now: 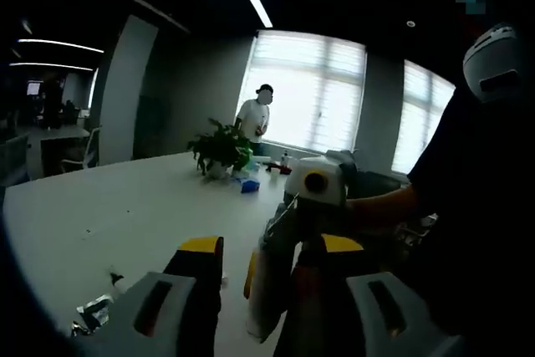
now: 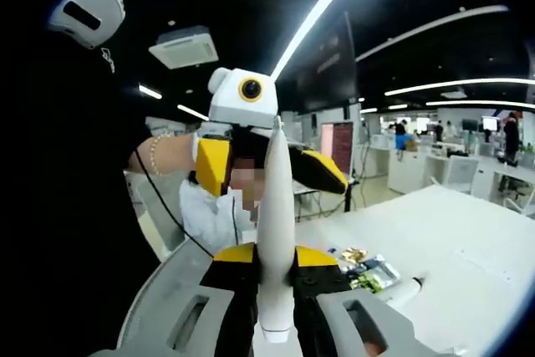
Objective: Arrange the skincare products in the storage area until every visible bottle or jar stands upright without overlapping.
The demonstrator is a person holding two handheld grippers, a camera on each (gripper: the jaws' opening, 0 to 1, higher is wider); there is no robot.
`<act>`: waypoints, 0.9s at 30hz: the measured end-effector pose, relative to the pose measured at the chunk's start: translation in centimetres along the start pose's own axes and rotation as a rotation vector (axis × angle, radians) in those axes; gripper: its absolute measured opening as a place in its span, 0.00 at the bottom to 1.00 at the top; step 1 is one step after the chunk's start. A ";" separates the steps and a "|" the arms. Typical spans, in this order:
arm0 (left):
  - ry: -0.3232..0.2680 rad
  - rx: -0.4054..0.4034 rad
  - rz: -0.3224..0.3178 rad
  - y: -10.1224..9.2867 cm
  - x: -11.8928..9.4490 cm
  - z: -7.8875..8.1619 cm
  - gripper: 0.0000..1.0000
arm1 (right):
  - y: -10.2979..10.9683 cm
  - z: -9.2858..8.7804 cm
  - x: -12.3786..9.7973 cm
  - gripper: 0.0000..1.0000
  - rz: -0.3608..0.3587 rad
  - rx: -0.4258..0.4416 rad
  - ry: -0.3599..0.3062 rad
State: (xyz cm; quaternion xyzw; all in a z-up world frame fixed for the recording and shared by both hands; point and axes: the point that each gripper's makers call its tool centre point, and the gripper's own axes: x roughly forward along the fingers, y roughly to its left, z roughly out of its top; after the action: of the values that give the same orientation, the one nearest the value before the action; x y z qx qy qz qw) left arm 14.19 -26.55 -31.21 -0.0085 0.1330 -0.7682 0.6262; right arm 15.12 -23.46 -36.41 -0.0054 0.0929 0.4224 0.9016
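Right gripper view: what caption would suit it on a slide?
Right tool clamps a white tube upright, facing the left tool above a white table.

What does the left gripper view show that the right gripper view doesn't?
Left gripper view: a potted plant on the white table and a person standing by bright windows. Right gripper view: packets lying on that table, a ceiling air unit, distant desks. Both: the table, and the white tube clamped in the right gripper, its tip between the open left gripper jaws.
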 end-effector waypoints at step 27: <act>-0.012 -0.030 0.392 5.5 -4.3 -5.5 0.99 | -3.9 -3.2 -0.4 0.05 -0.036 -0.006 0.004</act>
State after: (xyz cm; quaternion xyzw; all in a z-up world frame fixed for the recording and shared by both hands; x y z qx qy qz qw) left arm 19.36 -22.35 -37.05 0.0035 0.1398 -0.6294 0.7644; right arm 17.32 -26.62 -39.77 -0.0108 0.0934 0.4063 0.9089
